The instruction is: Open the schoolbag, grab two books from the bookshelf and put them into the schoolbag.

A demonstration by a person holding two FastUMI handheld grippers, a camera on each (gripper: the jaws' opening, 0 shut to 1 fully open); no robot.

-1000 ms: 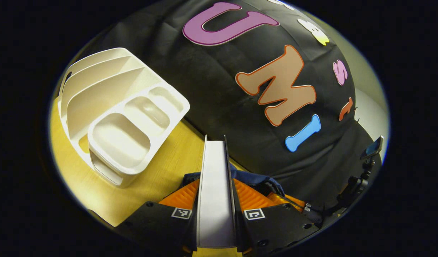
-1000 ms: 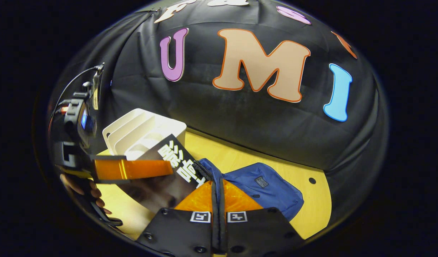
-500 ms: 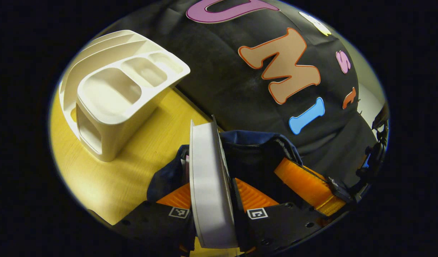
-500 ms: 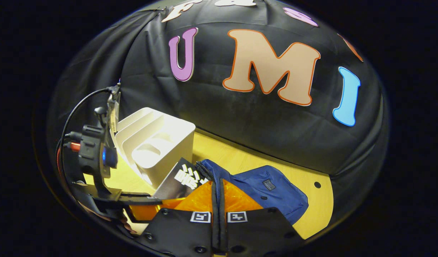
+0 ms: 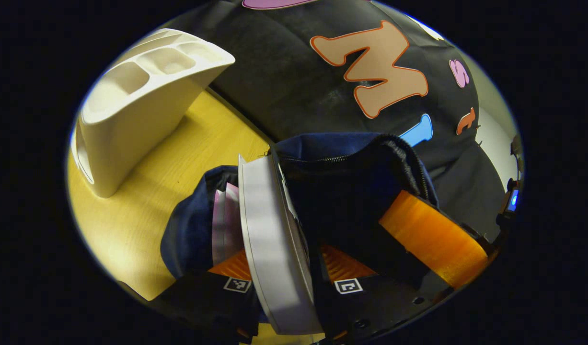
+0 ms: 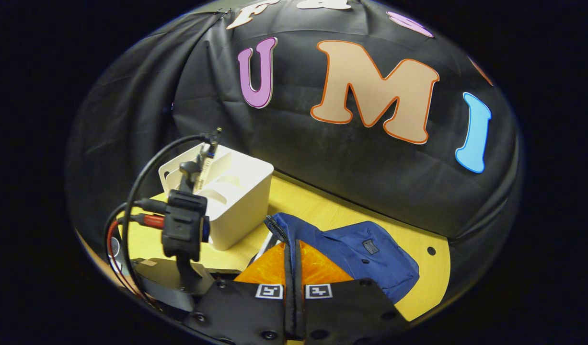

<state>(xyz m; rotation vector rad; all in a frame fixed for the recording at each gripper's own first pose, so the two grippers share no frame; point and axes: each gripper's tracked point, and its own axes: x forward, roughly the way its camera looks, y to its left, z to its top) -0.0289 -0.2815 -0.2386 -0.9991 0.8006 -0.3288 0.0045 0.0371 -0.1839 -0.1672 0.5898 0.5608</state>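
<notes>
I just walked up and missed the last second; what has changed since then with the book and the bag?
The left gripper has carried the white-edged book down into the open navy fabric schoolbag, beside a pink-edged book already inside. The right gripper stays shut on the schoolbag's edge, and the white plastic bookshelf stays put.

Standing here, I can read no word or number on any object. The schoolbag (image 6: 370,268) has a small dark patch (image 6: 370,247) on its front, but it is too small to read (I see only a grey rectangle). The right gripper (image 6: 292,254) has two square black-and-white code marks (image 6: 270,290) side by side. The left gripper (image 5: 284,261) has a similar pair (image 5: 237,284), one on each side of the book (image 5: 270,225) clamped between its fingers. These are patterns, not letters.
</notes>
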